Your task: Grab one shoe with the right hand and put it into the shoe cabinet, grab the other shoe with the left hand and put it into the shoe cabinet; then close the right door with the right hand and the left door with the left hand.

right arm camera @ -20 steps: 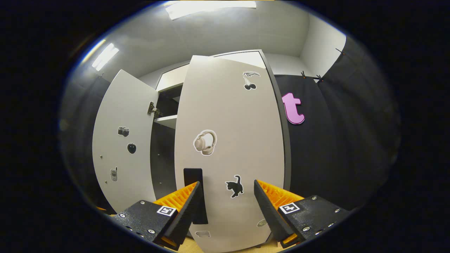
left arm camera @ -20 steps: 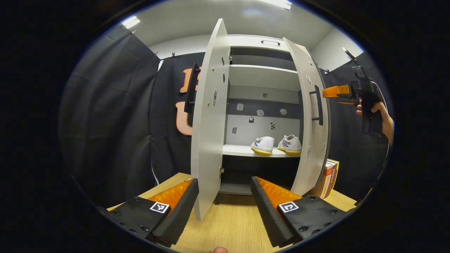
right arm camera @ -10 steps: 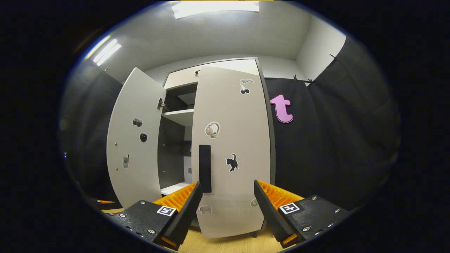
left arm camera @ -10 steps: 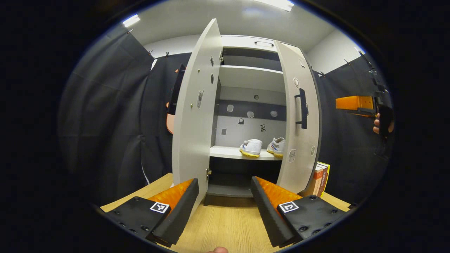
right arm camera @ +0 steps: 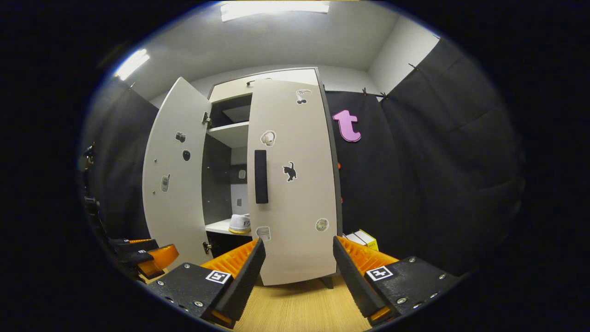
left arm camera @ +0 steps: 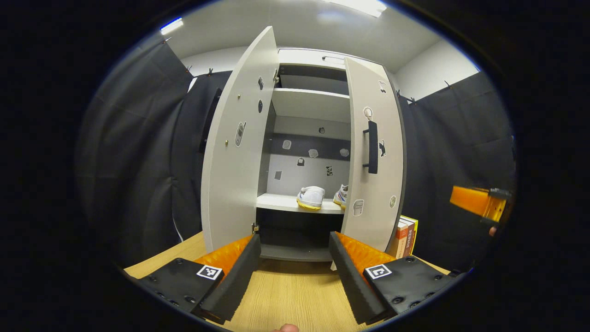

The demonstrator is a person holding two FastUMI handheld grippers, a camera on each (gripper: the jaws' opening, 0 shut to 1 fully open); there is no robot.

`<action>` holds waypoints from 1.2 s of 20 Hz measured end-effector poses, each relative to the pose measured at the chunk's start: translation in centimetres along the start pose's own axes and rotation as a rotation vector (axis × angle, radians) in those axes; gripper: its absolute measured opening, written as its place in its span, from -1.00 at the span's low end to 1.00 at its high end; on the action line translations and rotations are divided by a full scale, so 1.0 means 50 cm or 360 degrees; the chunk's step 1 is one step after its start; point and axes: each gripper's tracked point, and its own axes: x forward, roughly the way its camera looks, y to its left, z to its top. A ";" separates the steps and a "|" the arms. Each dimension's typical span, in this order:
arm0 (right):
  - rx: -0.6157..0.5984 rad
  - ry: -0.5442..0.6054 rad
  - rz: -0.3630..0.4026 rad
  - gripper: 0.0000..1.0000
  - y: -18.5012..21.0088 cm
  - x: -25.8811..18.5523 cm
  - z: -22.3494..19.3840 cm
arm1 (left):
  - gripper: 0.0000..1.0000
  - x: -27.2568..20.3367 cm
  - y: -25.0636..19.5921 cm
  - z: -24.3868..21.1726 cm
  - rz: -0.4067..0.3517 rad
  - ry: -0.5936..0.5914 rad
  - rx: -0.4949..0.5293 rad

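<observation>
Both grippers' fingers [left arm camera: 239, 272] [right arm camera: 355, 272] spread empty, shoes [left arm camera: 311, 197] behind half-open right door [left arm camera: 373, 157], books [left arm camera: 405, 235] beside cabinet [left arm camera: 313, 69]

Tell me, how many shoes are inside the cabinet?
2. One white shoe sits in the open on the lower shelf. The second shoe is beside it, half hidden behind the right door.

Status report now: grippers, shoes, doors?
Left gripper open, right gripper open, both empty. Shoes on shelf. Right door part closed, left door open. Nothing blocking.
</observation>
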 end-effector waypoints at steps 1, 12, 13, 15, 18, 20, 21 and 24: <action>-0.0012 0.0023 -0.0012 0.82 -0.007 -0.007 -0.011 | 0.94 -0.001 -0.004 0.005 -0.0010 -0.0001 -0.0026; 0.0007 0.0016 0.0048 0.82 -0.011 0.019 -0.004 | 0.87 -0.011 0.336 0.321 0.0507 -0.0416 -0.0060; 0.0005 0.0005 0.0052 0.82 -0.010 0.020 0.001 | 0.87 -0.004 0.378 0.330 0.0562 -0.0415 -0.0045; -0.0006 -0.0004 0.0046 0.82 -0.015 0.022 0.004 | 0.87 0.017 0.442 0.332 0.0621 -0.0395 -0.0042; -0.0018 -0.0007 0.0022 0.82 -0.026 0.022 0.007 | 0.89 0.081 0.508 0.338 0.0651 -0.0406 -0.0030; -0.0023 0.0001 -0.0002 0.82 -0.037 0.023 0.003 | 0.89 0.130 0.530 0.331 0.0647 -0.0388 -0.0044; -0.0020 0.0008 -0.0018 0.82 -0.042 0.024 0.002 | 0.94 0.147 0.529 0.327 0.0630 -0.0380 -0.0054; -0.0009 0.0017 -0.0047 0.82 -0.051 0.034 0.001 | 0.94 0.175 0.507 0.336 0.0568 -0.0395 0.0008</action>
